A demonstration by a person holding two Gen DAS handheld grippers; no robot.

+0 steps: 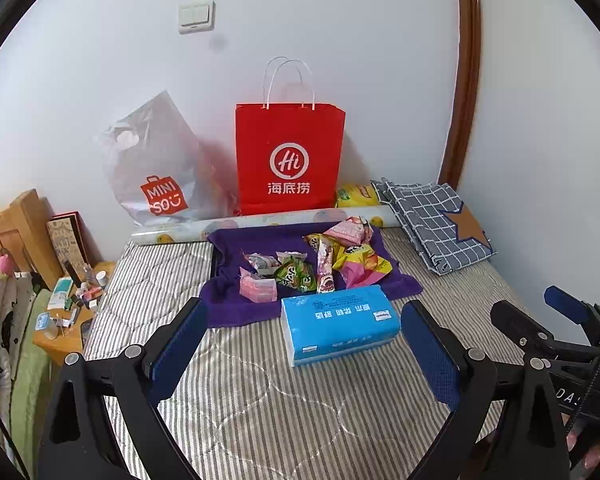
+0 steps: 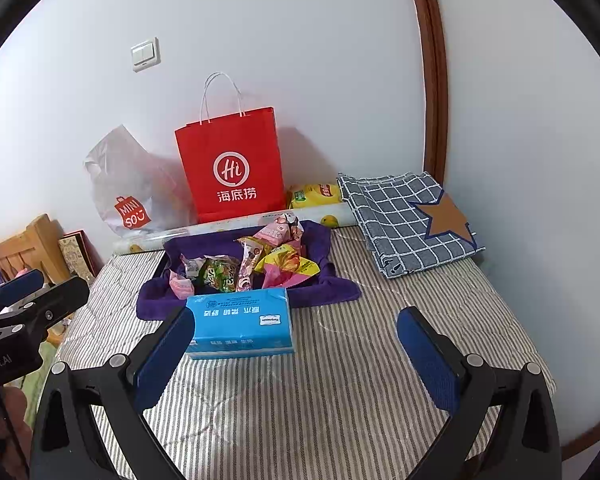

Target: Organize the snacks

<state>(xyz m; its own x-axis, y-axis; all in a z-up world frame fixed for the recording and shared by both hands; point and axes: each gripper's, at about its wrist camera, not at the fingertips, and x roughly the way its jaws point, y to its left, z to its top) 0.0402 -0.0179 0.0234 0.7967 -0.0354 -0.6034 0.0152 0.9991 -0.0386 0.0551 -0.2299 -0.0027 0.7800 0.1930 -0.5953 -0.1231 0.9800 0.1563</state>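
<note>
Left wrist view: left tool [image 1: 304, 354] spread, empty, tilted down above striped mattress [image 1: 260, 408]; right tool [image 2: 296, 360] likewise.

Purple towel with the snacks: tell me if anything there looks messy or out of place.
The snack packets lie in a loose, overlapping heap on the purple towel, pointing every way, none sorted. A blue tissue pack sits against the towel's near edge; it is no snack. Nothing looks spilled or torn.
</note>
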